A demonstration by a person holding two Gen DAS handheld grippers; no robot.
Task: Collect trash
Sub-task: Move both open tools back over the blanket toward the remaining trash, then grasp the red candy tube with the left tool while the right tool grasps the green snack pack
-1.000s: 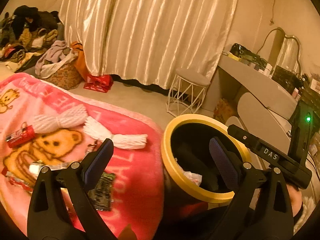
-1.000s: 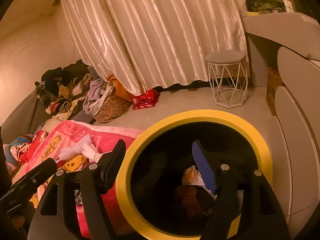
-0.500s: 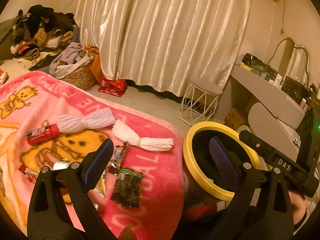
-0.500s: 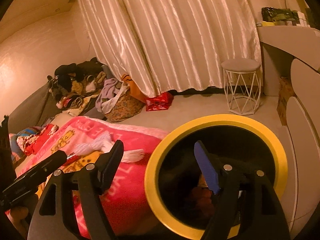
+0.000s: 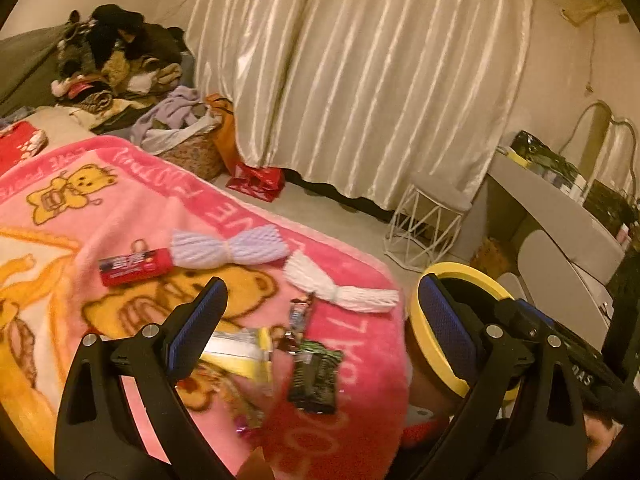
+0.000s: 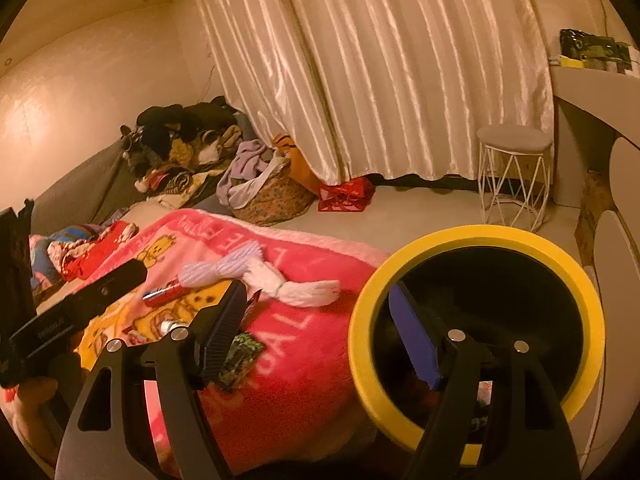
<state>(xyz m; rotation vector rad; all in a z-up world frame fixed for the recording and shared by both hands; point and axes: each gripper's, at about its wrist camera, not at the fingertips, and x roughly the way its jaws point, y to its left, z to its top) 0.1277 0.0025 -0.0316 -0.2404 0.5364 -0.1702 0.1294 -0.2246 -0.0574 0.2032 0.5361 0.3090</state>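
- Both views have swung from the yellow-rimmed bin (image 6: pixel 476 308) toward the bed since a second ago; more of the pink blanket (image 5: pixel 352 432) now shows.
- Left tool (image 5: pixel 320 320): jaws wide apart, nothing held.
- Right tool (image 6: pixel 316 332): jaws spread, recently opening further, nothing between them.
- Black-green wrapper (image 5: pixel 315 376) lies on the blanket between the left tool's fingers, yellow packet (image 5: pixel 240 354) beside it.
- Farther off: red packet (image 5: pixel 134 266) and white yarn bundle (image 5: pixel 340 286).
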